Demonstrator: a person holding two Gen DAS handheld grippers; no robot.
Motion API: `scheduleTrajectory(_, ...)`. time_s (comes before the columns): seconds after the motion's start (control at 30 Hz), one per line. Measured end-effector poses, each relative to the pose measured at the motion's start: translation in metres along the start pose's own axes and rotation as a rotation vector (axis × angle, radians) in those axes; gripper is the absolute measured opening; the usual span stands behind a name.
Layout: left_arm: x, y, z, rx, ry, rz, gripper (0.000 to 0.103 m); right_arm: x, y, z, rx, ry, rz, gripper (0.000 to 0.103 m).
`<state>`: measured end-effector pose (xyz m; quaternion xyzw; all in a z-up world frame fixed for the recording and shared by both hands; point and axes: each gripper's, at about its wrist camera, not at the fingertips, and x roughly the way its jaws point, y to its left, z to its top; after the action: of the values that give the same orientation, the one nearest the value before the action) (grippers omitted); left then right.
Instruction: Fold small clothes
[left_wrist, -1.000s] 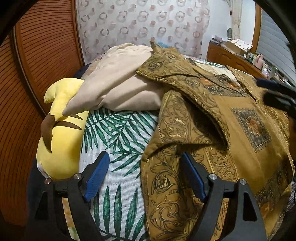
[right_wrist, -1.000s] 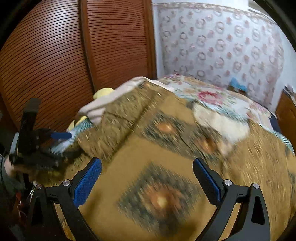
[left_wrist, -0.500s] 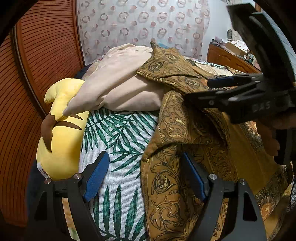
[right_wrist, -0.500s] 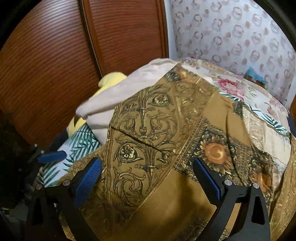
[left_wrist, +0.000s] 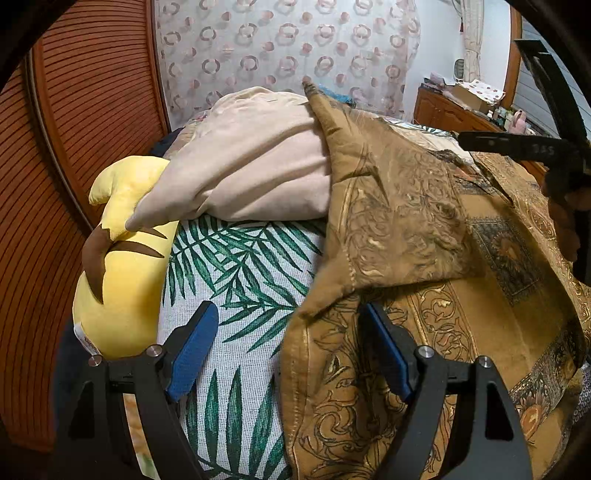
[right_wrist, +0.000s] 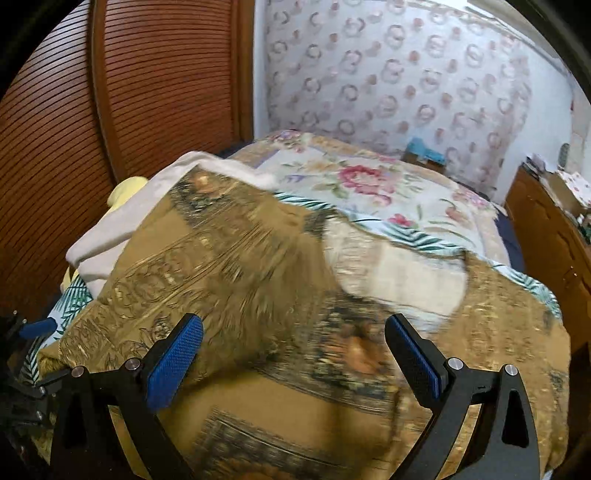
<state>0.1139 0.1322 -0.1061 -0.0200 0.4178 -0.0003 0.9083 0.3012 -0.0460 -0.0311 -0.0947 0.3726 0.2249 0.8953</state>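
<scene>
Left hand-held gripper (left_wrist: 288, 354) wide, empty, straddling shirt (left_wrist: 424, 295) hem on bed (left_wrist: 236, 266). Right hand-held gripper (right_wrist: 293, 360) wide above it. Sleeve flap folded inward; next likely grip hem, fold upward. Beige cloth (left_wrist: 251, 166) beyond.

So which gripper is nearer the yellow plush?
Left. The left gripper sits right beside the yellow plush; the right gripper is over the brown shirt, farther away.
</scene>
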Motion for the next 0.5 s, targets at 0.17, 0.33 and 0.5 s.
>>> scheduleTrajectory(0.17,0.000,0.000,0.000,-0.001,0.000,0.000,0.081,-0.007,0.002,-0.012,0.003,-0.016,0.095,0.099)
scheduleTrajectory(0.33,-0.002,0.002,0.000,-0.007,-0.007,-0.002,0.081,-0.036,-0.023,-0.038,0.011,-0.054,0.149,0.095)
scheduleTrajectory(0.5,-0.031,0.002,0.003,-0.027,-0.109,0.020,0.081,-0.077,-0.067,-0.081,0.016,-0.081,0.118,0.094)
